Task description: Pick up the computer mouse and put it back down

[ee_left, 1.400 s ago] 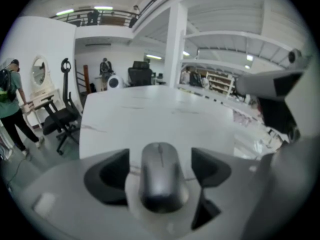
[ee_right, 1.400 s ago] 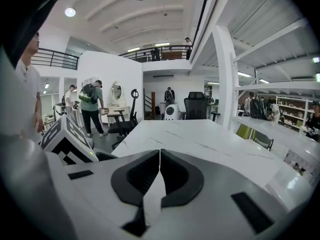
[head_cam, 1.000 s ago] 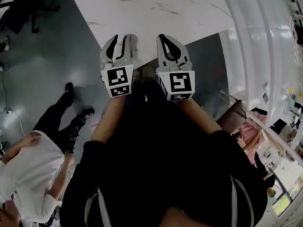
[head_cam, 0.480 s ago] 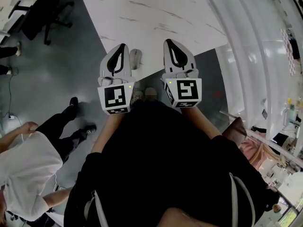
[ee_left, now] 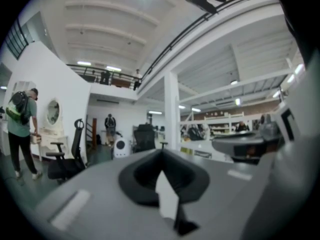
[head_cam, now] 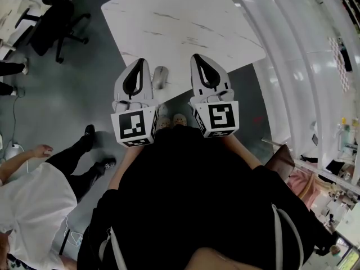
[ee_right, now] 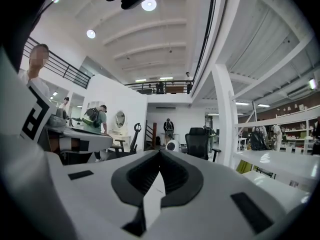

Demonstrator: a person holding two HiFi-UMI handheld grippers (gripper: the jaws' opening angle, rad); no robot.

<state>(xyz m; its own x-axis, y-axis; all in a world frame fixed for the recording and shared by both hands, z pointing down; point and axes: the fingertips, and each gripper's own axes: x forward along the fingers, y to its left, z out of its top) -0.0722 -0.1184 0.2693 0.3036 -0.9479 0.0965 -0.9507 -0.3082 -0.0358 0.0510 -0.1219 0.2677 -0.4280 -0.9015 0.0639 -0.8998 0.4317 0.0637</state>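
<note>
Presently, the mouse (head_cam: 160, 76) rests on the counter (head_cam: 185, 21), with neither tool holding it.
The left hand-held gripper (head_cam: 139, 62) and right hand-held gripper (head_cam: 197, 57) hover with jaws pressed together on nothing, flanking the mouse near the counter's front edge. Whether the lift-and-return is finished or not begun cannot be told. An office chair (head_cam: 53, 24) and a bystander (head_cam: 34, 196) stand well apart from the mouse; nothing blocks access.

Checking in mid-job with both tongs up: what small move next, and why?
Probably open the left tongs and lower them over the mouse: it lies on the table beside them, and these and the right tongs are shut, empty.
</note>
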